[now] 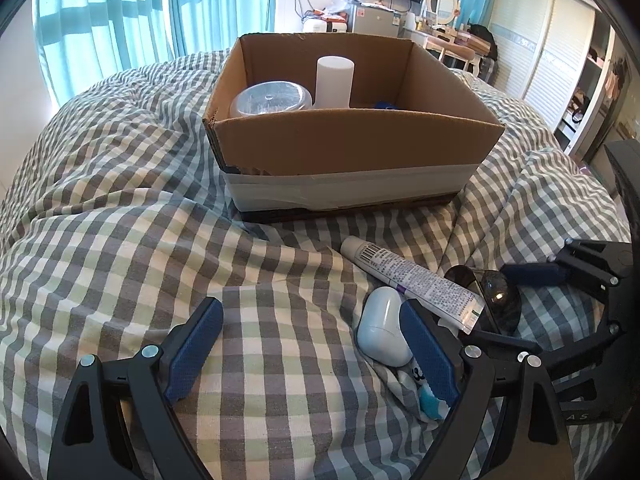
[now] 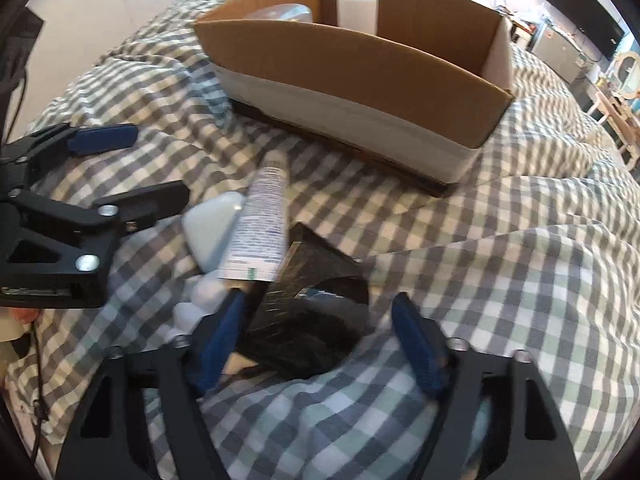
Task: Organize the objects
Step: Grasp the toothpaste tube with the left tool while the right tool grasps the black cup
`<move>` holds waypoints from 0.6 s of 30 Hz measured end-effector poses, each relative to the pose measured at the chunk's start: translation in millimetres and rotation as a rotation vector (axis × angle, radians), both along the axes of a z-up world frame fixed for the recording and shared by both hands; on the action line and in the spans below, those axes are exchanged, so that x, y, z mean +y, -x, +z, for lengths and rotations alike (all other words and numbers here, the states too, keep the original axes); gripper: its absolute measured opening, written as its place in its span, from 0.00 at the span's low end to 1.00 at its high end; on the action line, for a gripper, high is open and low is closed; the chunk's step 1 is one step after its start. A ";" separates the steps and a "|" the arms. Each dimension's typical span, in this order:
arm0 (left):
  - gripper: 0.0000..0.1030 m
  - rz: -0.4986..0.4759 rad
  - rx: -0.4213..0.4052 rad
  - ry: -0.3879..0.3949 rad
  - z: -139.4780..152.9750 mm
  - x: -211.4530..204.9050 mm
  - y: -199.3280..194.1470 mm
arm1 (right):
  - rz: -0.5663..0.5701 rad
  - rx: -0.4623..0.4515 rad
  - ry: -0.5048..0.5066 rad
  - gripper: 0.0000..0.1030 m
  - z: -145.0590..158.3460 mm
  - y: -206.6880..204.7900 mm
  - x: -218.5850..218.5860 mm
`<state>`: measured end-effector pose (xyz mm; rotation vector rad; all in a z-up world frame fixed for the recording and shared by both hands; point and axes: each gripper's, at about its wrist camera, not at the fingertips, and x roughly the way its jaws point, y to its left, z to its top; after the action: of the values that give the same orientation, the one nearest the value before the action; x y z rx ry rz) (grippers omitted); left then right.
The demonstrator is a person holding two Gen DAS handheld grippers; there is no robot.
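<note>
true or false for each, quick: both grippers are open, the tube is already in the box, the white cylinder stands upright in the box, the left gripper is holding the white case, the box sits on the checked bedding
1. Both the left gripper and the right gripper are open. True.
2. The tube is already in the cardboard box. False: it lies on the checked bedding in front of the box.
3. The white cylinder stands upright in the box. True.
4. The left gripper holds the white case. False: the case lies on the bedding outside its right finger.
5. The box sits on the checked bedding. True.
</note>
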<state>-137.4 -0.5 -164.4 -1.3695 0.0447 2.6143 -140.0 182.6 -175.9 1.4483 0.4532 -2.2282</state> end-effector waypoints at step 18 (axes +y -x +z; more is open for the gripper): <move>0.90 -0.045 -0.012 0.019 4.9 26.4 5.9 | -0.074 0.238 0.070 0.49 60.7 14.4 29.4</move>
<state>-143.3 25.9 -159.5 -1.3744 0.0980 2.5748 -154.4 212.0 -115.2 1.1883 0.3974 -2.4628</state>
